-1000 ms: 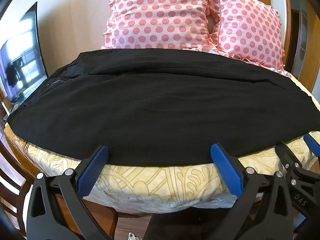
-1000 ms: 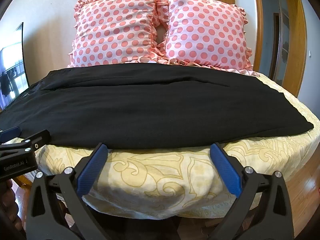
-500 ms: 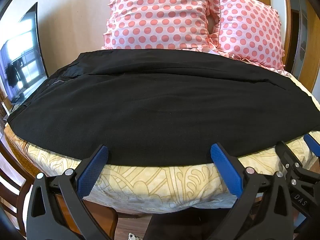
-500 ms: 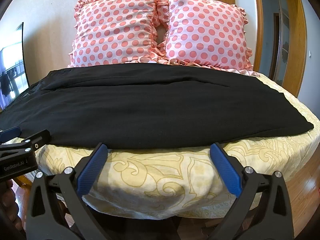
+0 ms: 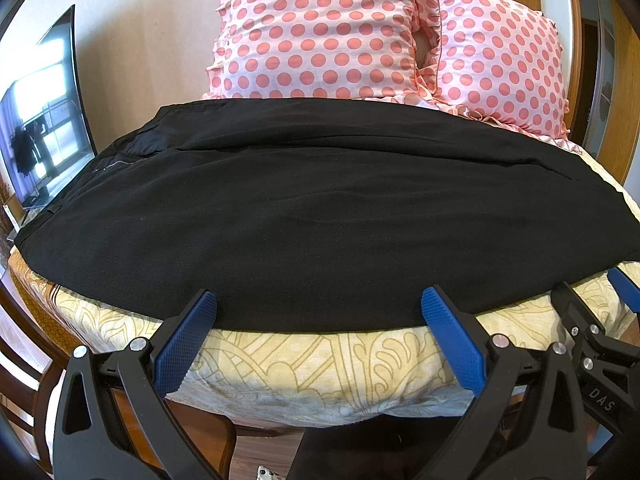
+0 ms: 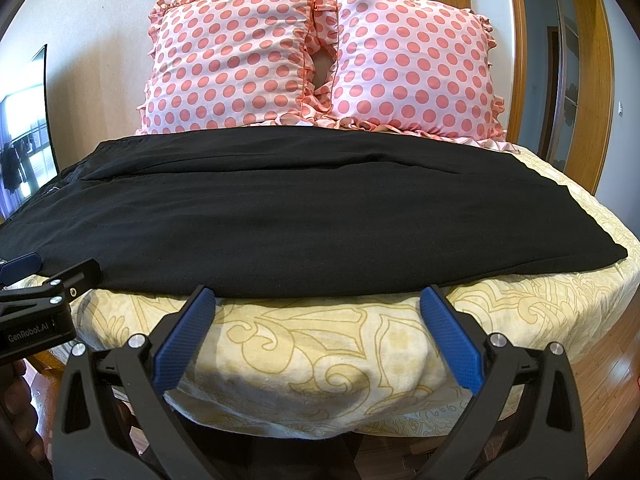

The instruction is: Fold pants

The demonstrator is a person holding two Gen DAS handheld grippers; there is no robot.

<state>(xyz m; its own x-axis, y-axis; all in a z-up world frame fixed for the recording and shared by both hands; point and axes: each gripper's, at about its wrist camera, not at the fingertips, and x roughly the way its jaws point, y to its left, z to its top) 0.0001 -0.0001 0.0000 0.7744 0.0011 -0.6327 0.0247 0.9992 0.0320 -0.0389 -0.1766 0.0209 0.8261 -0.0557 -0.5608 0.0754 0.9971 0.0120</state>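
Observation:
Black pants lie flat across the bed, waistband at the left, leg ends at the right; they also fill the middle of the right wrist view. My left gripper is open and empty, its blue fingertips at the pants' near edge. My right gripper is open and empty, its fingertips just below the near edge, over the sheet. The right gripper shows at the right edge of the left wrist view. The left gripper shows at the left edge of the right wrist view.
The bed has a cream patterned sheet. Two pink polka-dot pillows stand against the wall behind the pants. A TV screen stands at the left. A wooden chair is at the lower left. Wooden floor lies at the right.

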